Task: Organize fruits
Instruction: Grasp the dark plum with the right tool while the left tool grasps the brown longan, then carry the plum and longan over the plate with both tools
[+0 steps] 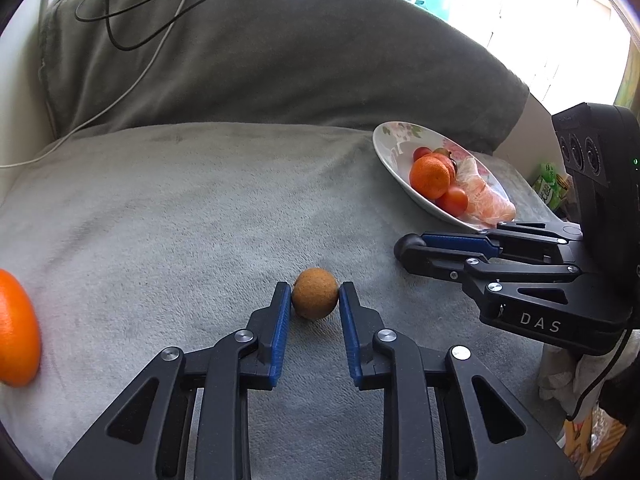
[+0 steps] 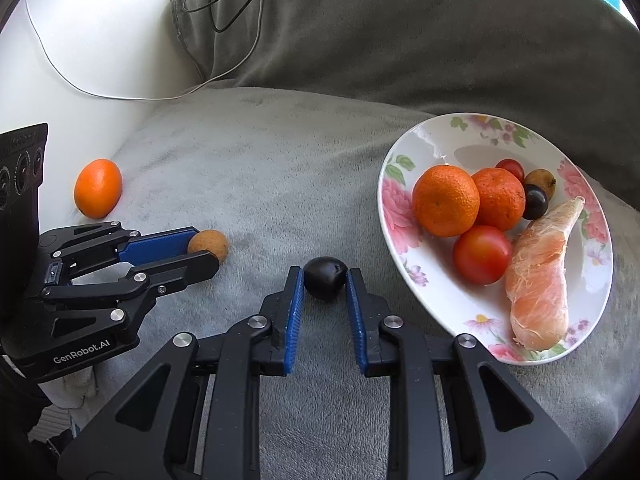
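On grey blanket [image 2: 280,160], left gripper [image 1: 315,300] jaws closing on brown fruit [image 1: 315,294], right gripper [image 2: 325,284] jaws clamping dark plum [image 2: 325,278]; next, probably lifting both onto floral plate [image 2: 400,208].

Grey plush sofa cushion [image 1: 180,200], dark backrest [image 1: 280,60], bright window [image 1: 540,20] behind.

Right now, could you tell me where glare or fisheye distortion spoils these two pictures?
Left wrist view: the window at top right is blown out white, and the large orange fruit is stretched at the left edge. Right wrist view: evenly lit, with a small glare streak on the white floral plate; the grey blanket bends toward the rim. Both gripped fruits look sharp.
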Tool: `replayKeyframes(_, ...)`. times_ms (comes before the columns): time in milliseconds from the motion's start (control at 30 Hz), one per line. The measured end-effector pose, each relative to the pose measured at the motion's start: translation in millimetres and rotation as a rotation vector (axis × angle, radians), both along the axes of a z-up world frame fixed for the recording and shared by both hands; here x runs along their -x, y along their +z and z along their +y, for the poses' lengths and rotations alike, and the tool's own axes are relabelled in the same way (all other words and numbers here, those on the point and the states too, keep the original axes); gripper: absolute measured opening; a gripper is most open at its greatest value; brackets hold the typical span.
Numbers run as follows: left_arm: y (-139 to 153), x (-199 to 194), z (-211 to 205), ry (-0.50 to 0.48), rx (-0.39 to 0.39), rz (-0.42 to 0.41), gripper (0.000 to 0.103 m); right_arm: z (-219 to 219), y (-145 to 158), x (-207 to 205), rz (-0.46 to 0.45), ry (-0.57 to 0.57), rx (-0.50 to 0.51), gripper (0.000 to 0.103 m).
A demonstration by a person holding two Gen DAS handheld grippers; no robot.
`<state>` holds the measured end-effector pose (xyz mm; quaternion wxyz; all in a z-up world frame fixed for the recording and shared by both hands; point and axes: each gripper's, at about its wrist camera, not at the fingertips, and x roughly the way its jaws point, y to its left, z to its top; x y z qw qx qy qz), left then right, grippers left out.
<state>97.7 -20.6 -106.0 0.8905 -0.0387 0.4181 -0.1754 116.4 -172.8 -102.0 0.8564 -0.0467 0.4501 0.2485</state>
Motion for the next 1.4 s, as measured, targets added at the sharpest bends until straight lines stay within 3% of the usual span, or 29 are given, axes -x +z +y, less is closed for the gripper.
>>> replayKeyframes(367,16,6,0,0.001,0.014,-0.036,0.023,-22,26,13,-0.035,-0.009,-0.071,0.023)
replayKeyframes(800,38,-10,-22,-0.025,0.028,-0.087,0.023,-69,64,20,-0.125,-0.107,-0.106,0.023)
replayKeyframes(1400,53,-48,-65,-0.079,0.057,-0.11,0.023,-125,60,7,-0.118,-0.223,-0.116,0.023)
